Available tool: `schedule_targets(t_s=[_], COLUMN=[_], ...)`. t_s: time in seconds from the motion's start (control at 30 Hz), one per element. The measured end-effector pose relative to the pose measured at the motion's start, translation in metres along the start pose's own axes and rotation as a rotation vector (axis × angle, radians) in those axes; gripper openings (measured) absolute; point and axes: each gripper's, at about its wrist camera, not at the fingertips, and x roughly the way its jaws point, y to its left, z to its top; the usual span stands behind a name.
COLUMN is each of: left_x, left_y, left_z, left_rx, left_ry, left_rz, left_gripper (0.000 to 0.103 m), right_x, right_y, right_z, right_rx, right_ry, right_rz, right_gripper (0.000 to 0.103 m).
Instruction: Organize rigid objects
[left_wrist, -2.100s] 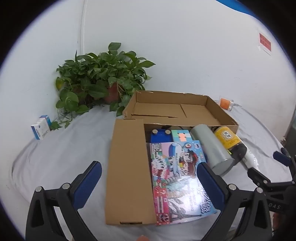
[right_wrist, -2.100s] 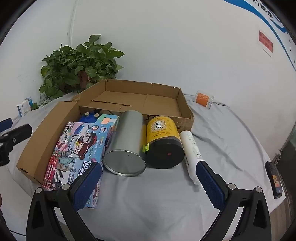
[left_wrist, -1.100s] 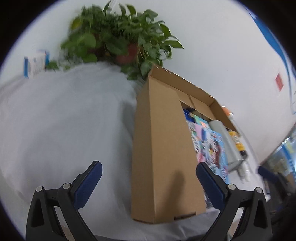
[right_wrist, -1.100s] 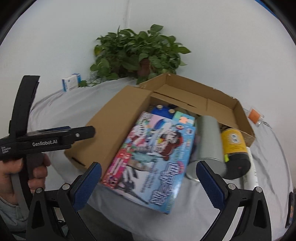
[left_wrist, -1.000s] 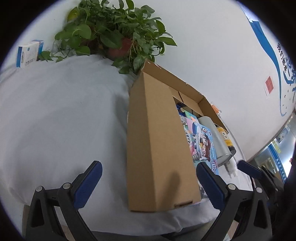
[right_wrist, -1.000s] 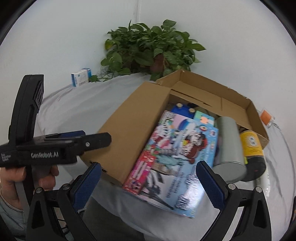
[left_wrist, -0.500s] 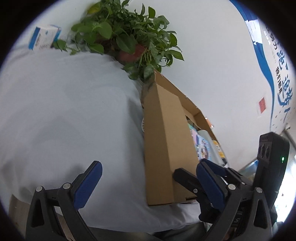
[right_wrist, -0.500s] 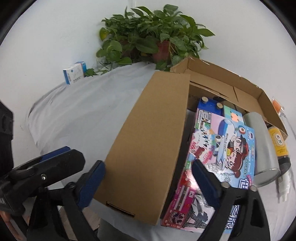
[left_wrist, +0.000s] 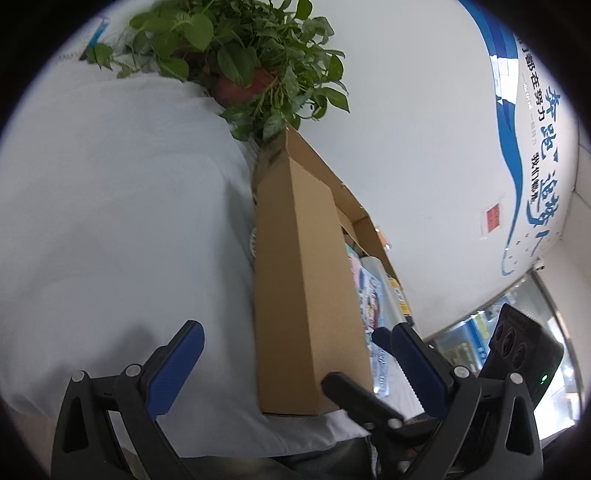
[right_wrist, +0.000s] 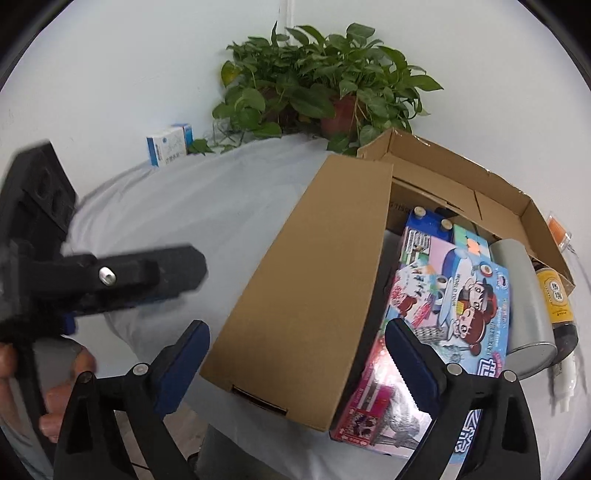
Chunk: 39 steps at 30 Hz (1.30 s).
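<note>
A brown cardboard box (right_wrist: 461, 184) lies open on the white-covered table, its long front flap (right_wrist: 314, 288) raised at a slant. The flap also shows in the left wrist view (left_wrist: 303, 280). Beside it lie a colourful cartoon game box (right_wrist: 447, 306), a blue box (right_wrist: 424, 225), a silver can (right_wrist: 524, 295), a yellow jar (right_wrist: 557, 295) and a white tube (right_wrist: 565, 376). My right gripper (right_wrist: 295, 354) is open, its fingers either side of the flap's near end. My left gripper (left_wrist: 295, 354) is open and empty, low at the table's near edge, in front of the flap.
A potted green plant (right_wrist: 325, 85) stands at the back by the wall. A small blue and white carton (right_wrist: 168, 144) stands to its left. An orange-capped container (right_wrist: 559, 230) sits behind the box. The table's near edge (left_wrist: 295, 435) is just below both grippers.
Both grippers have swung left and dropped low toward the table's near edge. The right gripper has closed in on the flap's near end. The left gripper now crosses the right view.
</note>
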Motion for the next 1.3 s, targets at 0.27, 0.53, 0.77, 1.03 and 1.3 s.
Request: schedule_targets(t_s=[0.27,0.53,0.77,1.03,1.3], left_x=[0.016,0.057,0.057,0.052,0.041], left_y=[0.017,0.000,-0.010,-0.010,0.030], left_z=[0.002,0.009,0.016,0.005,0.000], left_rx=[-0.095,-0.067,-0.049,-0.046,-0.176], left_ry=[0.068,0.178,0.187,0.208,0.173], left_rz=[-0.084,-0.101,-0.204,-0.202,-0.157], left_gripper=[0.100,0.101,0.077,0.077,0.079], right_x=[0.006,-0.003,-0.025,0.001,0.012], right_y=[-0.033,-0.097,-0.062,-0.018,-0.069], right_z=[0.000,-0.010,-0.004,-0.011,-0.023], right_rx=[0.199,0.394,0.164,0.054,0.428], right_ry=[-0.012,-0.030,-0.096,0.000,-0.006], right_rz=[0.147,0.288,0.147,0.014,0.347], right_gripper=[0.054,0.083,0.099,0.092,0.081])
